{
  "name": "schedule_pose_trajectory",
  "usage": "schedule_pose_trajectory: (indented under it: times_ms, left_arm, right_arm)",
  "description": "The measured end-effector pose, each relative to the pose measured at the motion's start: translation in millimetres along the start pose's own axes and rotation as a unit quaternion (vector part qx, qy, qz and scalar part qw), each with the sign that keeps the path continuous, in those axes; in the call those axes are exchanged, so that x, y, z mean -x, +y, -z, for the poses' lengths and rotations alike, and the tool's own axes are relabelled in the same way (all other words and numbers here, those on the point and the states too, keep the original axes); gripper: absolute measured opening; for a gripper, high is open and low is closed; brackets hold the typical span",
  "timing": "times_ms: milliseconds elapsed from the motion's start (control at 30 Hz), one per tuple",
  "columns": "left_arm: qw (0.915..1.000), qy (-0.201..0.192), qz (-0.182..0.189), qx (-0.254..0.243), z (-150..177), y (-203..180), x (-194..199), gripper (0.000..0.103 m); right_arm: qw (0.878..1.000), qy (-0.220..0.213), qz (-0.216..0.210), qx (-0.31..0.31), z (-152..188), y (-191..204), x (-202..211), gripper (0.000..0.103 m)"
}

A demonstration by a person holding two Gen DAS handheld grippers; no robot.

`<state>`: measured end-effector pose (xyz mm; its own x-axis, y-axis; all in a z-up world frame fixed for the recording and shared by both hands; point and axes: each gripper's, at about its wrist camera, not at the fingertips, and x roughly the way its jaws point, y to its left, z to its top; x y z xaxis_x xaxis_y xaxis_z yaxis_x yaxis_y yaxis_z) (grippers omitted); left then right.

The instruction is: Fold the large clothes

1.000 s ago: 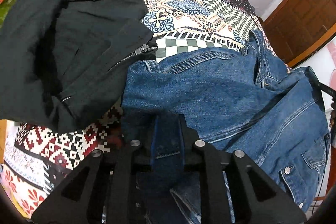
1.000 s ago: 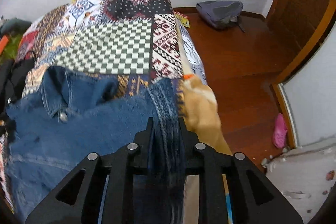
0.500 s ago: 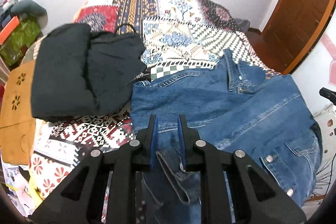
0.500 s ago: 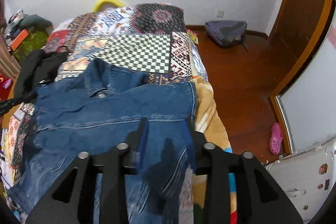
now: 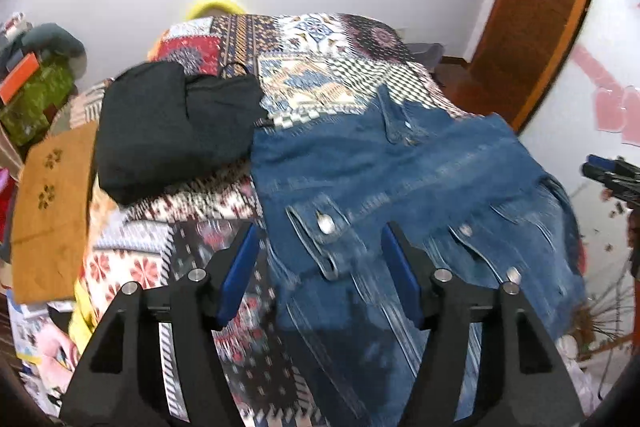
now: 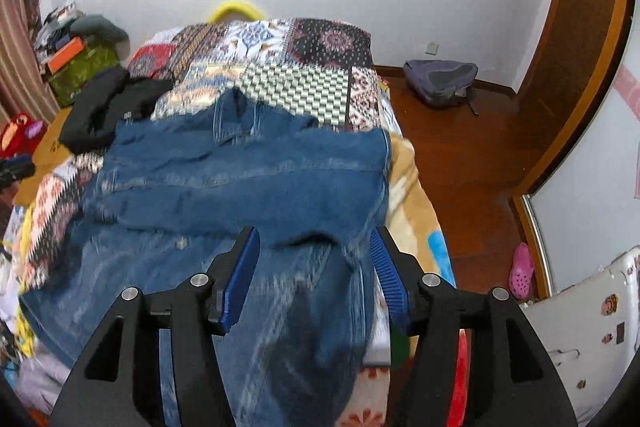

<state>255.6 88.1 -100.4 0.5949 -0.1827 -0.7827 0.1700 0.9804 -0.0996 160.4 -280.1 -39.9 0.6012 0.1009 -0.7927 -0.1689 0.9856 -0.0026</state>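
At the far left a tan mat (image 5: 52, 211) hangs at the edge of the bed (image 5: 304, 39), and beside it a black jacket (image 5: 168, 131) lies bunched, its near corner just touching the denim jacket (image 5: 400, 179). That black heap is the one thing we would need to keep clear of when we fold toward that side.

Our left gripper (image 5: 320, 267) has just been opening its jaws; they stand well apart now, gripping nothing, with the denim's chest pocket and hem lying below and between them. The denim jacket is spread front up across the near half of the patchwork bed, collar toward the wall, hem toward us and hanging over the near edge.

We judge the denim heavy and stiff for cloth: it should hold a crease and not slide, but seams and buttons make thick spots. The hem corners or shoulder seams look like the best places to grip.

Our right gripper (image 6: 316, 267) has likewise just been opening, jaws wide and empty over the denim's right side. Past it a yellow blanket (image 6: 416, 203) shows, then bare floor with a backpack (image 6: 440, 83) and a pink shoe (image 6: 522, 269), well apart from our work.
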Motion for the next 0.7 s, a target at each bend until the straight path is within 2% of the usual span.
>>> schedule_pose_trajectory:
  times_ms: [167,367,433,500,567,700]
  left_arm:
    - [0.9993,0.028,0.008,0.022,40,9,1,0.064]
    - [0.9918,0.106,0.022,0.067,89,18,-37,0.064]
    - [0.9893,0.121,0.028,0.075,99,17,-46,0.064]
    - [0.9864,0.129,0.055,0.085,106,16,-52,0.064]
    - [0.9825,0.133,0.077,0.105,110,16,-57,0.064]
    - [0.9751,0.151,0.093,0.133,120,15,-69,0.065]
  right_arm:
    - [1.000,0.021,0.011,-0.007,32,-6,2,0.054]
    - [0.997,0.040,-0.004,-0.061,71,-17,2,0.054]
    - [0.997,0.047,0.002,-0.067,81,-17,1,0.054]
    - [0.996,0.050,0.010,-0.071,90,-16,-1,0.054]
    - [0.995,0.056,0.000,-0.083,98,-17,-5,0.054]
    - [0.992,0.070,-0.023,-0.107,111,-17,-14,0.054]
